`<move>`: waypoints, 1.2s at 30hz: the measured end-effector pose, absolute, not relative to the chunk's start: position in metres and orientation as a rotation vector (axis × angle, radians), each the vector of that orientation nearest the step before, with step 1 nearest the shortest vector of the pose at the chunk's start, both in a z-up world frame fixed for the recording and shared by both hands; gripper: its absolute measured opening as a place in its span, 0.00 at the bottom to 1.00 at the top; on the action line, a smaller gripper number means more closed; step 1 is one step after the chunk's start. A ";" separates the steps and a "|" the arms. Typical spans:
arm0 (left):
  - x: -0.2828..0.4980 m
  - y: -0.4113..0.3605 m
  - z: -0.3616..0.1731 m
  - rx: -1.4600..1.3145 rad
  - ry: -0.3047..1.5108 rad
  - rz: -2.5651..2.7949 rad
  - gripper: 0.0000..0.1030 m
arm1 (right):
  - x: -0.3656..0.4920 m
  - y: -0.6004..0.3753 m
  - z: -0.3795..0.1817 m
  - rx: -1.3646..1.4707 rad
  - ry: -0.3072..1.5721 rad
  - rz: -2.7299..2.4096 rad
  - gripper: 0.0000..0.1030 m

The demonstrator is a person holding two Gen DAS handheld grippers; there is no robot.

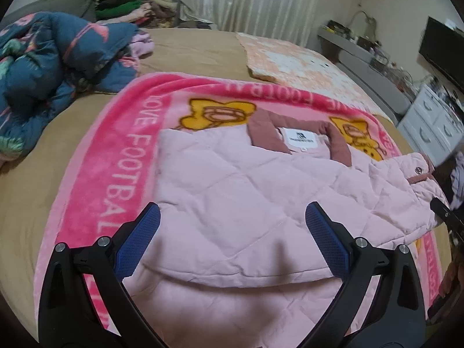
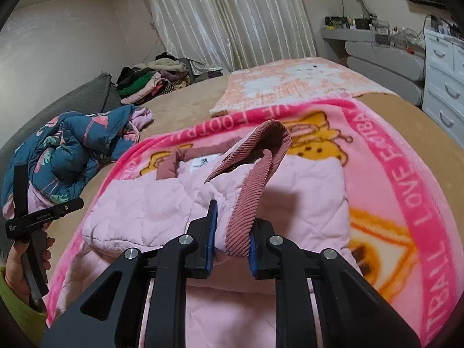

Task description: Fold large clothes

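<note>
A pale pink quilted jacket (image 1: 232, 174) with a dusty-rose corduroy collar (image 1: 261, 133) lies front-down on a pink football blanket (image 1: 116, 159). One side is folded in over its back. My left gripper (image 1: 232, 208) hovers open over the jacket's lower back, with nothing between its blue pads. In the right wrist view the jacket (image 2: 139, 203) stretches ahead, and my right gripper (image 2: 235, 217) is shut on the sleeve's corduroy cuff (image 2: 255, 179), lifted off the blanket (image 2: 406, 174). A hand holds the left gripper's handle (image 2: 37, 220) at the left edge.
The blanket lies on a bed with a tan sheet (image 1: 188, 49). A blue floral quilt (image 1: 43, 58) is bunched at the left, and a pile of clothes (image 1: 124, 5) sits by the curtain. A peach blanket (image 1: 290, 58) lies beyond. White drawers (image 1: 429, 124) stand at the right.
</note>
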State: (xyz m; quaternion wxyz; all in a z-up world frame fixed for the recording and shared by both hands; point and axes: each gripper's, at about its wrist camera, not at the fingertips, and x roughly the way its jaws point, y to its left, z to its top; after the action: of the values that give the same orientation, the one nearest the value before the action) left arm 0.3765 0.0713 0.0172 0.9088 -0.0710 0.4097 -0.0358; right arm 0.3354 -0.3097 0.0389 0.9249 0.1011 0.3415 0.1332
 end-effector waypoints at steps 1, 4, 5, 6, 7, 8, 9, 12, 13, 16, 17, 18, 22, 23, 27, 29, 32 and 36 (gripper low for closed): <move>0.377 0.068 0.016 -0.139 0.846 -0.081 0.91 | 0.336 -0.312 0.035 0.213 0.710 0.268 0.16; 0.383 0.061 0.007 -0.115 0.866 -0.085 0.91 | 0.337 -0.313 0.027 0.227 0.731 0.260 0.17; 0.385 0.060 0.004 -0.114 0.875 -0.084 0.91 | 0.337 -0.314 0.025 0.231 0.736 0.257 0.17; 0.387 0.060 -0.001 -0.118 0.885 -0.084 0.91 | 0.337 -0.314 0.023 0.235 0.744 0.253 0.17; 0.389 0.059 -0.004 -0.119 0.893 -0.083 0.91 | 0.338 -0.314 0.021 0.237 0.751 0.250 0.18; 0.390 0.059 -0.006 -0.120 0.901 -0.084 0.91 | 0.337 -0.314 0.019 0.236 0.757 0.246 0.19; 0.392 0.058 -0.010 -0.120 0.909 -0.088 0.91 | 0.337 -0.314 0.018 0.236 0.762 0.244 0.20; 0.392 0.056 -0.015 -0.123 0.919 -0.102 0.91 | 0.337 -0.312 0.016 0.237 0.790 0.242 0.24; 0.392 0.054 -0.015 -0.121 0.916 -0.107 0.91 | 0.336 -0.310 0.015 0.232 0.798 0.239 0.26; 0.392 0.050 -0.016 -0.116 0.919 -0.116 0.91 | 0.334 -0.307 0.014 0.218 0.808 0.230 0.29; 0.393 0.049 -0.018 -0.117 0.927 -0.118 0.91 | 0.335 -0.307 0.013 0.215 0.815 0.224 0.33; 0.394 0.048 -0.020 -0.115 0.932 -0.117 0.91 | 0.334 -0.307 0.013 0.214 0.820 0.218 0.35; 0.392 0.045 -0.024 -0.083 0.924 -0.117 0.91 | 0.330 -0.307 0.016 0.212 0.832 0.201 0.54; 0.392 0.045 -0.026 -0.081 0.928 -0.116 0.91 | 0.327 -0.307 0.020 0.202 0.816 0.188 0.60; 0.396 0.047 -0.038 -0.091 0.965 -0.114 0.91 | 0.321 -0.304 0.037 0.169 0.763 0.162 0.63; 0.399 0.048 -0.046 -0.095 0.988 -0.112 0.91 | 0.322 -0.295 0.044 0.143 0.748 0.176 0.63; 0.402 0.051 -0.058 -0.109 1.004 -0.109 0.92 | 0.327 -0.278 0.050 0.096 0.733 0.209 0.70; 0.402 0.054 -0.067 -0.115 1.006 -0.111 0.92 | 0.343 -0.243 0.046 0.017 0.768 0.272 0.73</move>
State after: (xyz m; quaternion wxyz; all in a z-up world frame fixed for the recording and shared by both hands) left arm 0.4019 0.0537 -0.0666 0.8732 -0.0552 0.4813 -0.0531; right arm 0.3429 -0.2430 0.0458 0.9180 0.0084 0.3737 0.1323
